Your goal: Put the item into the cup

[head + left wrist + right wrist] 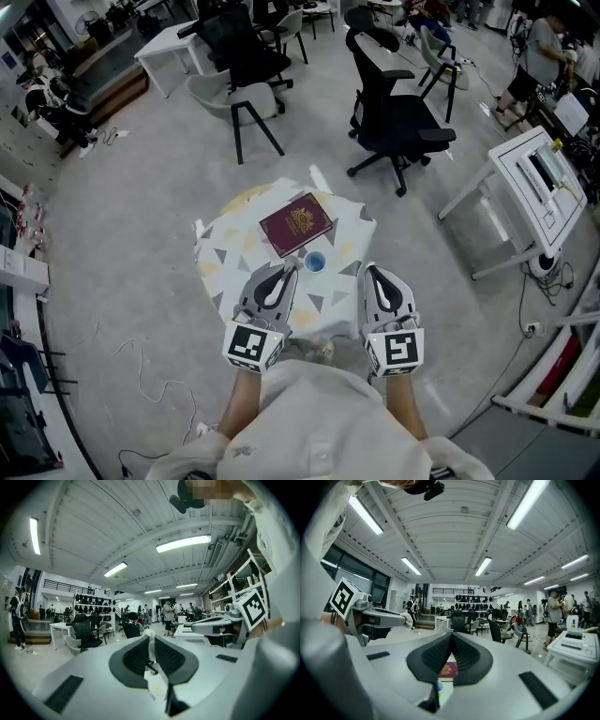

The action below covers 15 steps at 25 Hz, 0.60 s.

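Cup [315, 262]: small, blue, upright on the round cloth-covered table [217, 246]; taken as the landmark for every entry below.

White item [149, 640]: a pale, soft-looking scrap, kind not determinable; held off the table just left of the cup, not yet over its mouth.

Left gripper [292, 266]: jaws pressed onto the white item, which is pinched between the ribbed pads and stands up past their tips; tips just left of the cup.

Right gripper [368, 269]: jaws pressed together with nothing between them; tips right of the cup and apart from it.

Booklet [296, 223]: maroon, lying flat beyond the cup, its near edge just beside it.

Stage: judged as carry nearly finished; the release into the cup is not yet made.

Risk, missed mouth: the cup's opening is judged narrow against the jaw width; if the item is let go off-centre, it may be draped over the rim or dropped on the cloth.

Risk, tipped cup: the cup looks light and is unsupported; it may be knocked over or pushed against the booklet by a descending jaw.

Risk, clinging: a soft scrap may be caught on a ribbed pad and lifted away again as the jaws are parted.

Mitigation: the cup could be steadied by the empty right gripper.
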Each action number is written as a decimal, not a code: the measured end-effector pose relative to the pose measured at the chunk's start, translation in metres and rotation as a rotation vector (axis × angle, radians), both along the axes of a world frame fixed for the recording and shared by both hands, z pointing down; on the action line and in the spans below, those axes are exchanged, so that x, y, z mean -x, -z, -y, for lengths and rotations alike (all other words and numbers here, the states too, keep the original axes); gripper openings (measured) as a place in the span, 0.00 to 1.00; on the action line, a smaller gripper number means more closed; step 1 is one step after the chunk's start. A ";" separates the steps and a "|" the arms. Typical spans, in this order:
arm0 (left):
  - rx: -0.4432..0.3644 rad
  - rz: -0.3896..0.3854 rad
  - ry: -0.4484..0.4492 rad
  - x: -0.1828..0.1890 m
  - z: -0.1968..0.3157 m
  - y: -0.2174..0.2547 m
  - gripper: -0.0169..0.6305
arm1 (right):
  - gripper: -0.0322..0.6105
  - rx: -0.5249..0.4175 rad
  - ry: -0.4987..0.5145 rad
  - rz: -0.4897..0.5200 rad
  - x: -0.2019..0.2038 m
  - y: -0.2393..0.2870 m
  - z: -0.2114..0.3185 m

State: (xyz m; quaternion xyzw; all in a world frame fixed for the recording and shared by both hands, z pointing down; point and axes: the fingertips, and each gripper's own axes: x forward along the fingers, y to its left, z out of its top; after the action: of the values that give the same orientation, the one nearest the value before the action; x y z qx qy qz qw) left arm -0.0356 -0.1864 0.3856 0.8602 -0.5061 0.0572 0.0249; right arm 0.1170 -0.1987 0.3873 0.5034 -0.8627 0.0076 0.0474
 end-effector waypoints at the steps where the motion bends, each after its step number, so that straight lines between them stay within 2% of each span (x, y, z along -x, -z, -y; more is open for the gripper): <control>1: 0.001 -0.001 0.000 0.000 0.003 0.000 0.09 | 0.06 -0.002 0.003 -0.004 0.001 0.000 0.003; 15: 0.046 -0.007 -0.061 0.016 0.063 -0.028 0.09 | 0.06 0.061 -0.018 -0.047 0.030 -0.026 0.050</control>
State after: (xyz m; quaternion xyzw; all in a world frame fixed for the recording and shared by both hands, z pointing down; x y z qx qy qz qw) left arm -0.0518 -0.2489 0.4134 0.8747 -0.4779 0.0665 0.0448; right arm 0.0872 -0.2488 0.4134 0.5094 -0.8563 0.0224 0.0828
